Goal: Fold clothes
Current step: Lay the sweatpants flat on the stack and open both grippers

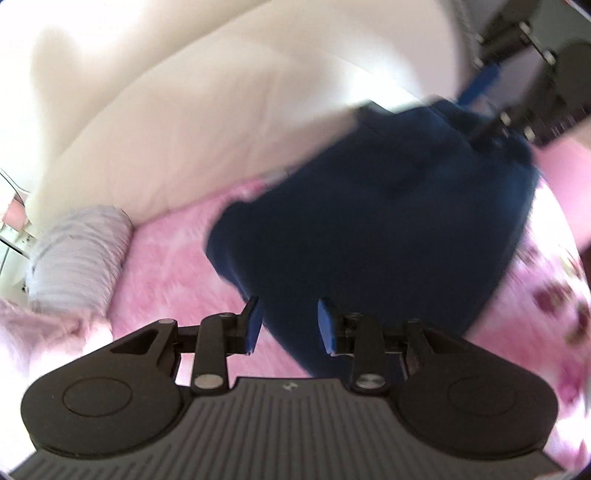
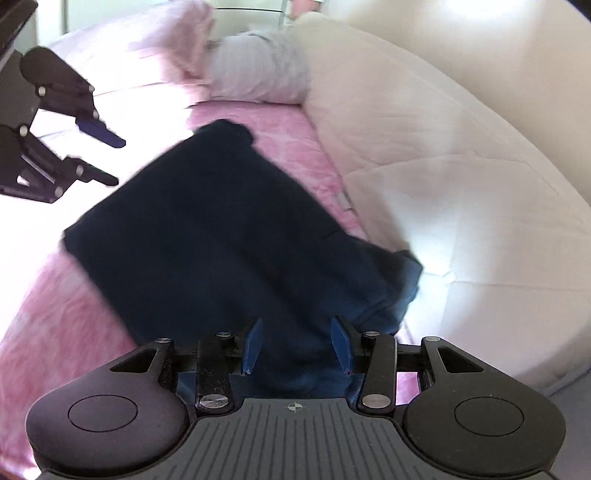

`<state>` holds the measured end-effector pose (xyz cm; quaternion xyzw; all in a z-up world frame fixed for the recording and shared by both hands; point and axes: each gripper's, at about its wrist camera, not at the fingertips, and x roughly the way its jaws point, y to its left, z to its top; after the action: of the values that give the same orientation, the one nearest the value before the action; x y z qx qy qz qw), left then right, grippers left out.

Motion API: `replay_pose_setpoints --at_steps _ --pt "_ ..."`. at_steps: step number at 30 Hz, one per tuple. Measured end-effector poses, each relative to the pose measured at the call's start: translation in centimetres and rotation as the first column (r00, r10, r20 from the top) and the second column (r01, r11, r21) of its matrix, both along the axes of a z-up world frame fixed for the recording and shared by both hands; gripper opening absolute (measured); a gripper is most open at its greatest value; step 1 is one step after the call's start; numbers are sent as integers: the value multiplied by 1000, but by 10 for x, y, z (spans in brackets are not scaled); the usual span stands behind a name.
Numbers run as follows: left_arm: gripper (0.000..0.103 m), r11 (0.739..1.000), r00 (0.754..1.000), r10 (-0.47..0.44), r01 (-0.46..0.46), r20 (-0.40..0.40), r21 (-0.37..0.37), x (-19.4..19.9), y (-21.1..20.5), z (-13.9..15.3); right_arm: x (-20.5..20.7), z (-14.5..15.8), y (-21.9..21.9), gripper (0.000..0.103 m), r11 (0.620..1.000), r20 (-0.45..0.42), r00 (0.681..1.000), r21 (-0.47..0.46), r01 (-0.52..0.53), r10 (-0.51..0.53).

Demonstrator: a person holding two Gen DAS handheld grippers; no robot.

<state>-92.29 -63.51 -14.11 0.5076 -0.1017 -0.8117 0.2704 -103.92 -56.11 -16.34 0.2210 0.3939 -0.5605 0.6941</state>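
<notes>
A dark blue cloth lies folded on the pink bed. Both claws, left claw and right claw, are released and hold nothing. The cloth's far side lies near the white bolster along the bed's edge.

A bed spread with a pink sheet stands against a cream padded headboard, a grey striped pillow and a pink pillow at its far end, washed by bright, glaring light.
</notes>
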Motion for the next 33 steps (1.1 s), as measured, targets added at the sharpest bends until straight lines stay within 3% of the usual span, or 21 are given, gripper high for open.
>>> replay_pose_setpoints --at_steps 4,9,13,17,20,22,29,33 --pt "22 998 999 32 -33 17 51 -35 -51 -12 -24 -3 -32 44 997 45 997 27 67 -68" --pt "21 987 994 86 -95 71 133 -58 -95 -43 -46 -16 -55 44 996 84 993 50 80 -84" --pt "21 982 990 115 -126 83 143 -66 -106 -51 -45 -10 -37 44 998 68 996 -4 65 -65" --pt "21 980 989 118 -130 89 151 -66 -107 -52 -43 -5 -18 44 997 51 998 -55 50 -48" --pt "21 978 989 124 -136 83 158 -69 -109 -57 -44 -27 1 44 998 60 997 22 55 -56" --pt "21 978 988 127 -139 86 153 -70 -108 -56 -47 -36 9 44 999 62 997 16 47 -48" --pt "22 975 988 144 -150 49 161 -42 -77 -20 -37 10 41 44 997 99 995 -67 38 -31" --pt "25 965 987 162 -160 6 206 -2 -33 0 -21 8 61 44 999 118 993 -40 16 -11"
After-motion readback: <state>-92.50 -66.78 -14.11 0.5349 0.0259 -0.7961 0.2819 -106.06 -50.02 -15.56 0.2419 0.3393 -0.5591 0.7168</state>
